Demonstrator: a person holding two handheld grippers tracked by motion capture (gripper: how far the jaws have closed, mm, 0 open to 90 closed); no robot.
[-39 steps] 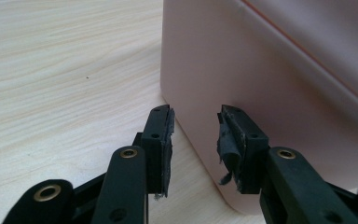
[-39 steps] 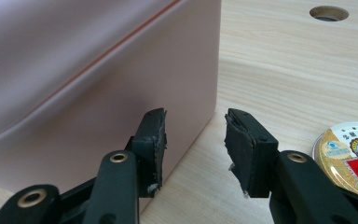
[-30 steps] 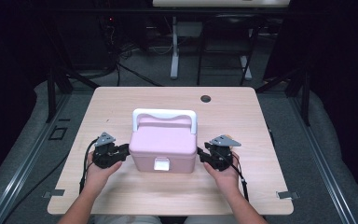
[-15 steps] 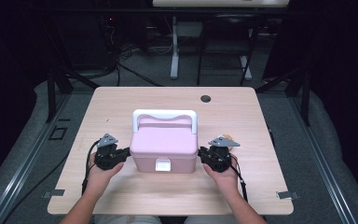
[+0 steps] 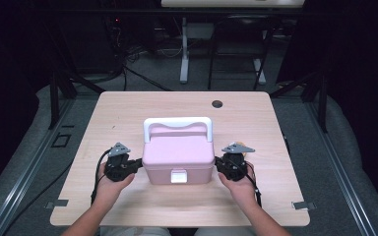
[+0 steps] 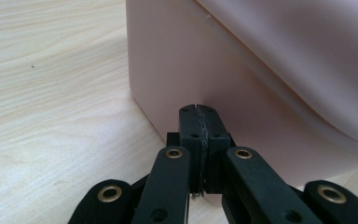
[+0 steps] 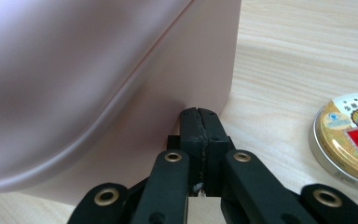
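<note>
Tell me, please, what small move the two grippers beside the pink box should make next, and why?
Probably press both inward against the pink box. The left gripper and right gripper have just closed with nothing between their jaws, their tips at opposite side walls. The latch at its front is shut, so squeezing from both sides looks like the way to move it.

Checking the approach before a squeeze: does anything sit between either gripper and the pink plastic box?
Nothing visible does. The left gripper and right gripper, jaws shut, point straight at the side walls of the pink plastic box. The round gold tin lies aside.
</note>
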